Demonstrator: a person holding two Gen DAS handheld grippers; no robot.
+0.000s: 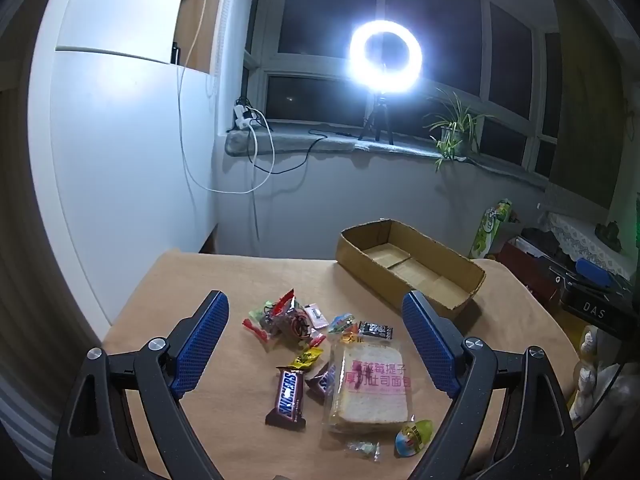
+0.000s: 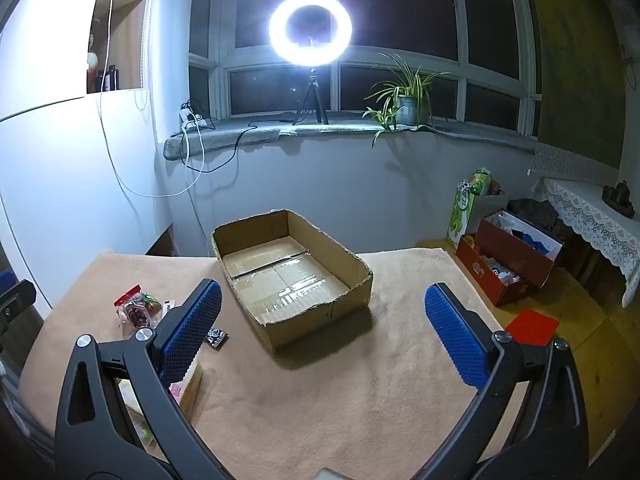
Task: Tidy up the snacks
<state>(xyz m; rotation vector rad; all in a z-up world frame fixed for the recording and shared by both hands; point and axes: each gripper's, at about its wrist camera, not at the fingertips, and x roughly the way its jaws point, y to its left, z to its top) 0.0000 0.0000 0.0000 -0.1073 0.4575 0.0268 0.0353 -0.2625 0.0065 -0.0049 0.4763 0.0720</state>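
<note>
A ring light (image 2: pixel 310 27) glares on the sill (image 2: pixel 340 126) beneath dark windows (image 2: pixel 404 8).

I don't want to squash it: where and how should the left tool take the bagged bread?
Grip the bread across its two long side edges, coming from above. It lies flat on the table, so only the edges offer a hold; the chocolate bar crowds its left side.

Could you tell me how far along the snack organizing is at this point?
Nothing looks done yet: the cardboard box is empty. Nothing is in hand either; the left gripper and right gripper are both open and holding nothing. All of it is left: the Snickers bar, the bagged toast slice and the small candies lie loose on the table.
</note>
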